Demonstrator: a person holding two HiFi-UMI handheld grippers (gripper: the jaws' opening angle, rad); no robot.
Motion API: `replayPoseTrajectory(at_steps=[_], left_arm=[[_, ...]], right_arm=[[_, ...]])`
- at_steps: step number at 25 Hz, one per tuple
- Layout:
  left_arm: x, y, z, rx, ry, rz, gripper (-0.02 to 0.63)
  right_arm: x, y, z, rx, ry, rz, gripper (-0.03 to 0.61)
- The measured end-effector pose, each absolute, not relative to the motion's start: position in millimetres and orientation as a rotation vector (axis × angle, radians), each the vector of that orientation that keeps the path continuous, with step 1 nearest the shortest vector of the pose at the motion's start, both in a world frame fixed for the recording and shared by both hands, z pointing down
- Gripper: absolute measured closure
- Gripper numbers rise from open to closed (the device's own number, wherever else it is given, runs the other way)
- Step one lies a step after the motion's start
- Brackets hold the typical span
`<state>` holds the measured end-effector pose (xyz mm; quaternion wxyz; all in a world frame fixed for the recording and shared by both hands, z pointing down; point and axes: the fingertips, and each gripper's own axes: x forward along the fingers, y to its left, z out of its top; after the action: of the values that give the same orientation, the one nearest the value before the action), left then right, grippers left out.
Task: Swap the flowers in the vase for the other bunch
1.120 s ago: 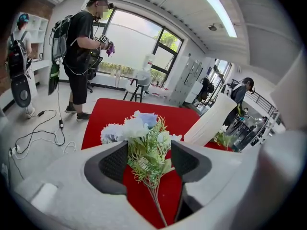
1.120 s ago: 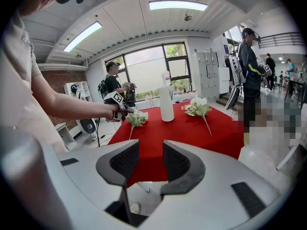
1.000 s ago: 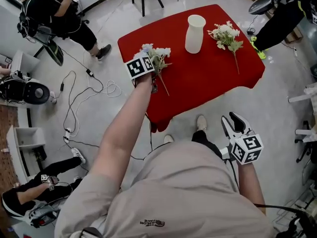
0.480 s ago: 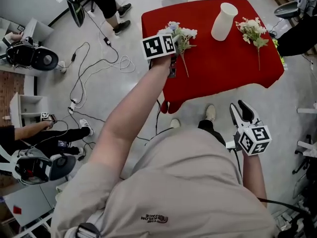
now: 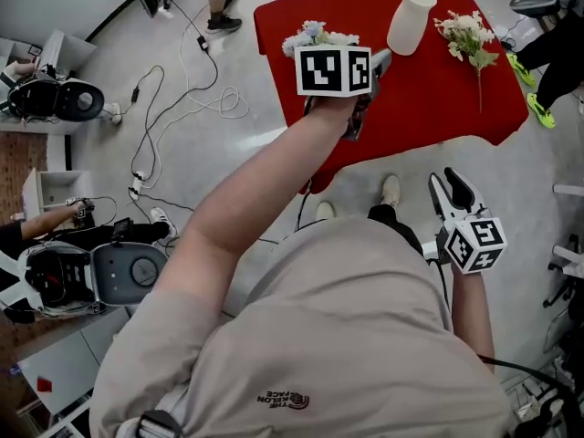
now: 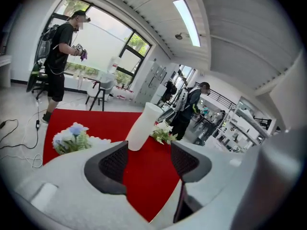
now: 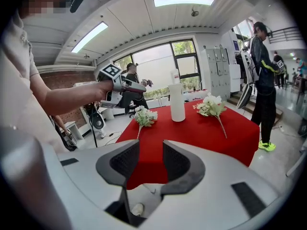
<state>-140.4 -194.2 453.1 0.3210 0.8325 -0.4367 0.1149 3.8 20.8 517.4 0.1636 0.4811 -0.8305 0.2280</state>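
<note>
A white vase point(image 5: 411, 18) stands empty on the red table point(image 5: 429, 99). A blue-and-white bunch point(image 5: 315, 36) lies left of it, and a white bunch point(image 5: 470, 35) lies to its right. My left gripper point(image 5: 381, 60) hovers over the table between the blue bunch and the vase, open with nothing between its jaws. The left gripper view looks past the left gripper point(image 6: 149, 150) at the vase point(image 6: 144, 126) and the blue bunch point(image 6: 72, 137). My right gripper point(image 5: 449, 185) hangs open and empty, off the near edge of the table. Its own view shows the vase point(image 7: 177, 102) and both bunches beyond the right gripper point(image 7: 151, 155).
Cables point(image 5: 182, 99) trail over the floor left of the table. Equipment point(image 5: 55, 99) and a seated person point(image 5: 55, 235) are at the far left. Other people stand beyond the table's far corners point(image 5: 547, 53). My own feet point(image 5: 391, 190) are at the table's near edge.
My left gripper has risen from beside the blue-and-white bunch and swung right toward the vase. The bunch stays lying on the table. The right gripper has hardly moved.
</note>
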Motion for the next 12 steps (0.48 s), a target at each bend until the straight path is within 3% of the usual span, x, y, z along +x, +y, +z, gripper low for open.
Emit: replayPoseTrajectory(at_steps=[12], left_arm=[[41.4, -209.5, 476.2, 2.274, -0.883, 0.433, 0.35]], right_arm=[[101.1, -10.1, 533.4, 1.504, -2.31, 0.729, 0.422]])
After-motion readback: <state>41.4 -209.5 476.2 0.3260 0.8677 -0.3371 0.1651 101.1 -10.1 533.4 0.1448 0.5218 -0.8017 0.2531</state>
